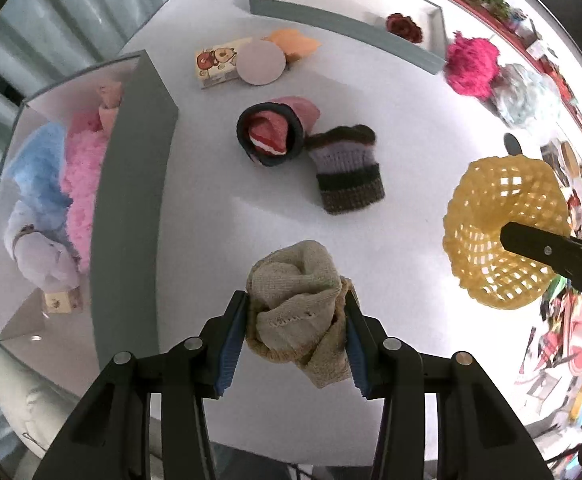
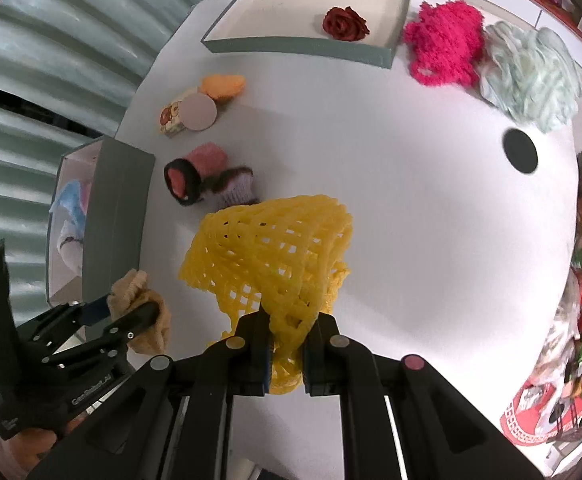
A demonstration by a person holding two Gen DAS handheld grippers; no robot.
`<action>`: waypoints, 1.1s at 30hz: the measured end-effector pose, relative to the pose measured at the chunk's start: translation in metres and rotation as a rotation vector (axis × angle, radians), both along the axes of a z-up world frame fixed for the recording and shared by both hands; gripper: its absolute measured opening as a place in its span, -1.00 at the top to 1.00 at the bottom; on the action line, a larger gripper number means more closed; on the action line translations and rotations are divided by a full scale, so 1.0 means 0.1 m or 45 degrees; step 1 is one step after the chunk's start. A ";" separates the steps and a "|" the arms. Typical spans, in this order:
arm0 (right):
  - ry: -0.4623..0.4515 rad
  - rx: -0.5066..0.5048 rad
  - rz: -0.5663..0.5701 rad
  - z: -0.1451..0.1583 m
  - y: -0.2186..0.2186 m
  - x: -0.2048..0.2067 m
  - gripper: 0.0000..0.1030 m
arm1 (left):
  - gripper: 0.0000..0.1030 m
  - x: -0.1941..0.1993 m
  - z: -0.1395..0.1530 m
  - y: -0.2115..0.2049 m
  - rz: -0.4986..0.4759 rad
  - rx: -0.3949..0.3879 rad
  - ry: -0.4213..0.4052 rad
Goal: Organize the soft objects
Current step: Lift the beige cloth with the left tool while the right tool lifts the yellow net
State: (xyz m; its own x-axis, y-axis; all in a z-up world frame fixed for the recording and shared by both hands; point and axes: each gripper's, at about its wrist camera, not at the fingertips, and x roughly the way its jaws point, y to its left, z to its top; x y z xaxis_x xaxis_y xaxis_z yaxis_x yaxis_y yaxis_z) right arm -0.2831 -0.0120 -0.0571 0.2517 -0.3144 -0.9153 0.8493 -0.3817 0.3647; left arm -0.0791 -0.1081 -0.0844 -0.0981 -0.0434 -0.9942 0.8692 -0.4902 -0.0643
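l gripper (image 1: 297, 320): jaws partway closed, blue pads clamped on both sides of a beige knit bundle (image 1: 299, 304), looks like a rolled sock. bundle is clear of the white table (image 1: 403, 152), w/ a shadow on the surface under it. same grip shows in r wrist view at lower left, bundle just beside the near end of the grey bin.

r gripper (image 2: 287, 336): jaws pinched tight on the lower end of a yellow foam net sleeve (image 2: 275, 248). rest of the net flares out open ahead of the fingers, above the table. in l wrist view the net hangs at right off a black finger.

grey bin w/ white inside (image 1: 131, 184) along l side of table. holds a blue fluffy item (image 1: 39, 160), a pink fluffy item (image 1: 83, 176), pale lilac cloth and a small printed box.

2nd tray (image 2: 299, 50) at far edge, holds one dark red fabric rose (image 2: 345, 23).

loose on table: black-rimmed roll w/ pink-red inside (image 1: 271, 136) touching a striped knit piece (image 1: 347, 172), mid table. cartoon-print box (image 1: 215, 64), round pale disc (image 1: 261, 62) leaning on it, orange piece (image 1: 295, 42) just behind. magenta fluffy bundle (image 2: 443, 44) beside the far tray, pale mint bundle (image 2: 531, 76) next to that. black round spot (image 2: 519, 150) on table at r.

clutter beyond the table's r edge, too blurred to id.
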 end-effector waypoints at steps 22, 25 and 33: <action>0.001 0.000 -0.056 0.22 0.43 0.19 0.77 | 0.09 -0.01 0.30 0.36 -0.158 -0.032 0.019; 0.003 -0.003 -0.067 0.24 0.46 0.17 0.77 | 0.09 -0.06 0.34 0.38 -0.187 -0.042 0.017; -0.003 -0.025 -0.088 0.29 0.55 0.12 0.77 | 0.09 -0.15 0.47 0.39 -0.234 -0.085 0.012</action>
State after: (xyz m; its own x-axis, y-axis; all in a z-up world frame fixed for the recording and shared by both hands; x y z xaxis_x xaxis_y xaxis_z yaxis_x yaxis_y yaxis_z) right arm -0.2712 0.0433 -0.0280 0.2306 -0.3489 -0.9083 0.8204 -0.4322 0.3743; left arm -0.0939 -0.0688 -0.0374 -0.1199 -0.0898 -0.9887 0.7642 -0.6440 -0.0342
